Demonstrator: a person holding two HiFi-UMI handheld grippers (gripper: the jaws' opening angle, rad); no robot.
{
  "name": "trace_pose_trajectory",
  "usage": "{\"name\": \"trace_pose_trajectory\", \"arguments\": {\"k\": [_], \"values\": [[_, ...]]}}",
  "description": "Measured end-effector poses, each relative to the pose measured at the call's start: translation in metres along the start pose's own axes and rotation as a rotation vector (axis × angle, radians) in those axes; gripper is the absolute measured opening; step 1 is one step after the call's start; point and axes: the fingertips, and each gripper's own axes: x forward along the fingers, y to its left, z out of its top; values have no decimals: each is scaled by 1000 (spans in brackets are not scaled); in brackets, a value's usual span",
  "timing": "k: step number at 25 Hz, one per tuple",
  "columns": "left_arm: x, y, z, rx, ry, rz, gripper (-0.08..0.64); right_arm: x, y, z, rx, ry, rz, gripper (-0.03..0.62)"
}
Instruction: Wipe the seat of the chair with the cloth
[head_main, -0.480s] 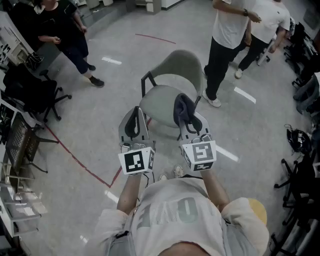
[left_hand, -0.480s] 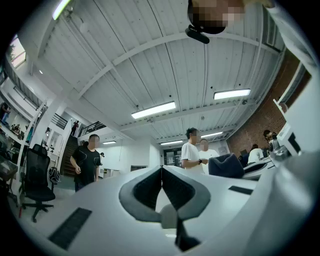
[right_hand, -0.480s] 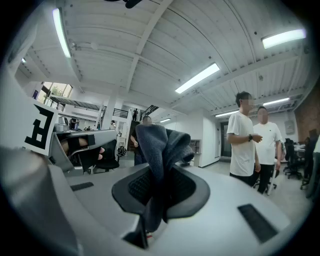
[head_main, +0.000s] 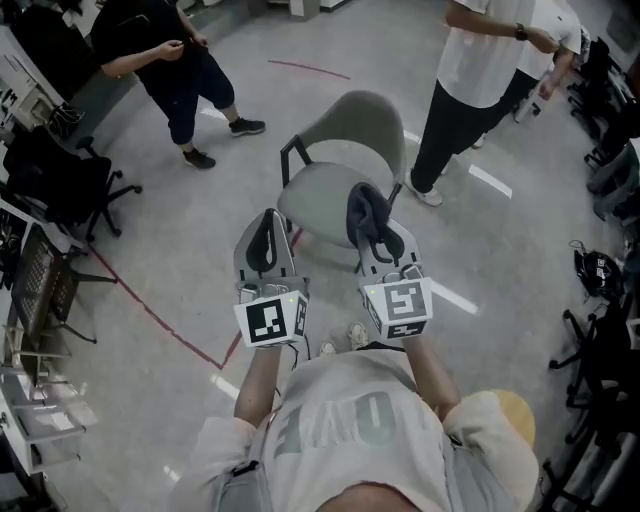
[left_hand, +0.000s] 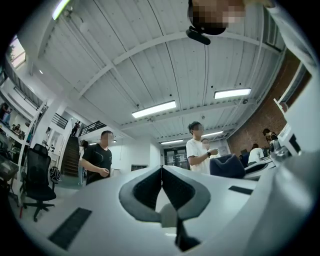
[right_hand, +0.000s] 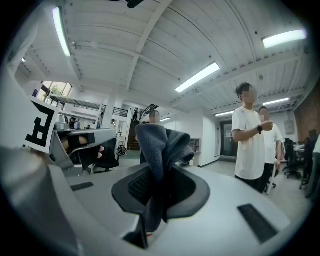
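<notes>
Cloth (head_main: 364, 208), dark and bunched, shows just over the grey chair (head_main: 340, 140) seat's right edge; grey floor (head_main: 150, 250), red tape line (head_main: 150, 315). My left gripper (left_hand: 161, 169) has its jaws together, empty. My right gripper (right_hand: 159, 175) clamps the cloth under a white ribbed ceiling (right_hand: 150, 50).

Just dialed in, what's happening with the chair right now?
A person stands facing the grey chair, one hand-held gripper in each hand. The right hand-held gripper is shut on a dark cloth that bunches above its jaws. The left hand-held gripper is shut and empty. Both point out at the room, not down at the seat, so wiping seems not yet begun.
</notes>
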Motion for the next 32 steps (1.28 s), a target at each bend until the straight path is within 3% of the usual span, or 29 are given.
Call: {"name": "trace_pose_trajectory", "arguments": {"k": [11,20,26,32], "values": [[1,22,-7,-22,8,-4,15,14,15,1,20,-4,-3,49],[-4,67,-19,-21,-8,11,15,36,40,-15,24,9,-19,49],[7,79,-38,-26,13,33,15,51,27,-26,32,18,-25,49],[52,77,-61,-4,16,0,15,97,-3,-39,58,-5,-45,49]]}}
